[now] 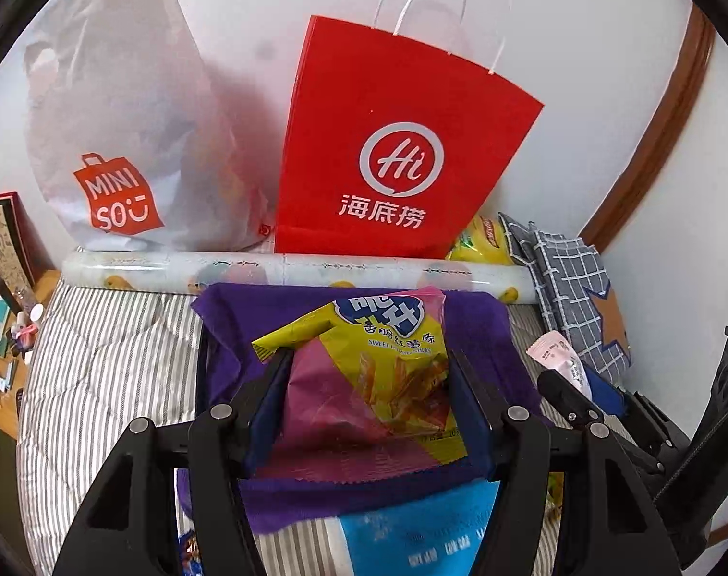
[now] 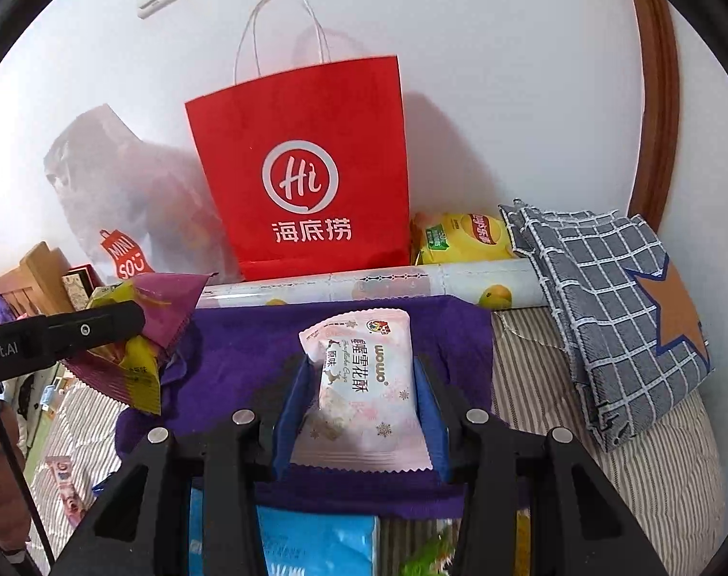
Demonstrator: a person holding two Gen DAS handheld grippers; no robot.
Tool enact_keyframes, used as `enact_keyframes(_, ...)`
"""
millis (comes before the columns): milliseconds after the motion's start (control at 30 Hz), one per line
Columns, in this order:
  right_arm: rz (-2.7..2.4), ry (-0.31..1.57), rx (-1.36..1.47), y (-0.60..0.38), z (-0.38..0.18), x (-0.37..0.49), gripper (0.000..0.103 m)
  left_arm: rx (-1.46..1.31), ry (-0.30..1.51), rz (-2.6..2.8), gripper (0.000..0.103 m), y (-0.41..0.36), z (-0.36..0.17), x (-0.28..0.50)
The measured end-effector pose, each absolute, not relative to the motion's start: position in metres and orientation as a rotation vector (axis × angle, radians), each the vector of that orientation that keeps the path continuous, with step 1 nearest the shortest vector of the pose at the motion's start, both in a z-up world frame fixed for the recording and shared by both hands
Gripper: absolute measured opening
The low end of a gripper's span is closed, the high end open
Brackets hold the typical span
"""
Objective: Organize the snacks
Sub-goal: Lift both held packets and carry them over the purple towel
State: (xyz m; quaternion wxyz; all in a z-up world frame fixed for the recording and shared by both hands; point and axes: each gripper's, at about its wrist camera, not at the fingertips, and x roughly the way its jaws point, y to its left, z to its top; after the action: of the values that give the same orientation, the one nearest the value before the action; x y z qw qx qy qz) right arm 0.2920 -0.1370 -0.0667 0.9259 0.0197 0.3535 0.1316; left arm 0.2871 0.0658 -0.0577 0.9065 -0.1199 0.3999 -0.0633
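The left gripper (image 1: 369, 384) clamps a yellow and pink snack bag (image 1: 388, 374) above the purple cloth (image 1: 248, 360); the right gripper (image 2: 364, 398) pinches a pink pastry packet (image 2: 359, 393), apparently held clear of that cloth, before the red paper bag (image 2: 306, 168)

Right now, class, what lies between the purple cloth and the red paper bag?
A patterned roll lies crosswise between the purple cloth and the red paper bag, clearest in the right wrist view.
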Motion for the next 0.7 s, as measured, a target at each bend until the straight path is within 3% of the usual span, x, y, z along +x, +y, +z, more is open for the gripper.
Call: enact_keyframes(700, 0.266, 0.860, 0.039, -0.127, -0.134, 0.337, 0.042, -0.286, 0.963, -0.072, 0.063, 0.091, -0.135, 0.334)
